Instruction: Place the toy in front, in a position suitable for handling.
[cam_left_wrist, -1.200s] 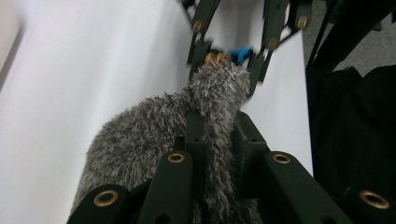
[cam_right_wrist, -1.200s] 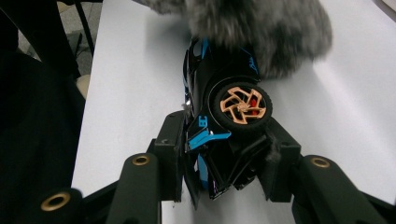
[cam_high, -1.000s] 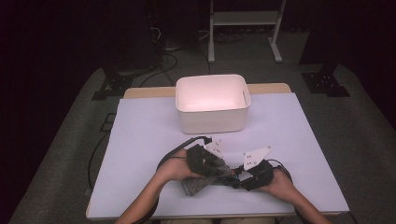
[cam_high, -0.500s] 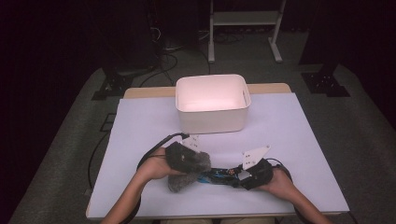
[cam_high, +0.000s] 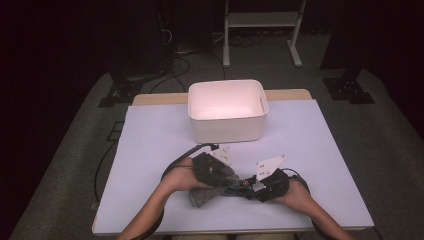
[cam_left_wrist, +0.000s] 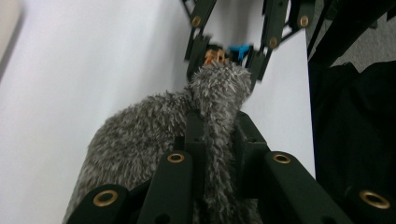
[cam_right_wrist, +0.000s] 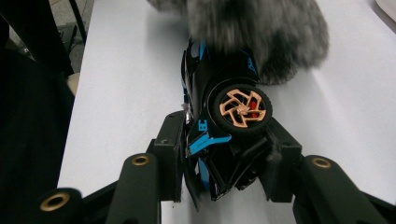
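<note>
Toy car (cam_right_wrist: 219, 121), black with blue trim and a copper-spoked wheel, lies on its side near the front edge of the white table (cam_high: 150, 145), held at its tail end by the right gripper (cam_right_wrist: 219, 158); the jaws stand partly apart and their pads press on either flank of the body. A grey furry cloth (cam_left_wrist: 154, 140) covers the car's far end, and the left gripper (cam_left_wrist: 217, 140) pinches a fold of that cloth between jaws drawn almost fully together. In the high view the two grippers sit close to each other, the left gripper (cam_high: 210, 167) over the cloth (cam_high: 212, 187) and the right gripper (cam_high: 267, 185) just beside it, with the car (cam_high: 240, 189) between them, though its outline there is dim and perhaps partly hidden. A white bin (cam_high: 227, 110) stands well apart, farther back on the table.
</note>
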